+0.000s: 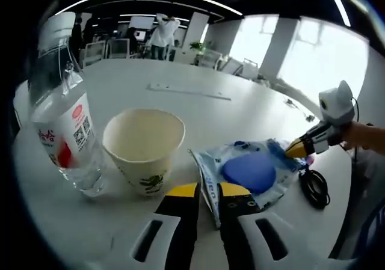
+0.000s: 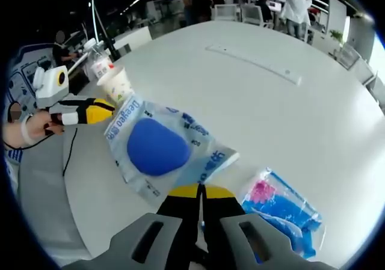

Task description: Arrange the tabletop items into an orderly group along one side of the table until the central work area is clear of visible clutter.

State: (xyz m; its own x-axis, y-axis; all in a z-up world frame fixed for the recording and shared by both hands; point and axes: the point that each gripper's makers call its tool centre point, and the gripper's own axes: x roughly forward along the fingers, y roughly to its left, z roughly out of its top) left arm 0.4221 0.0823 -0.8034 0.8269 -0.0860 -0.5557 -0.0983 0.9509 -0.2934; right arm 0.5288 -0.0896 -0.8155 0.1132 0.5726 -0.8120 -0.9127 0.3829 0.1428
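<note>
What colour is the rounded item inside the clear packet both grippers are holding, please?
Solid blue; the packet shows it best in the right gripper view, with blue print on the clear plastic.

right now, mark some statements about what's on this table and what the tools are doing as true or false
1. The beige paper cup stands upright beside the clear plastic water bottle. True.
2. The water bottle lies on its side. False: it stands upright.
3. The left tool and the right tool each pinch an edge of the clear plastic packet with the round blue pad. True.
4. The second clear packet with pink and blue contents sits inside the paper cup. False: it lies flat on the white table, next to the right tool.
</note>
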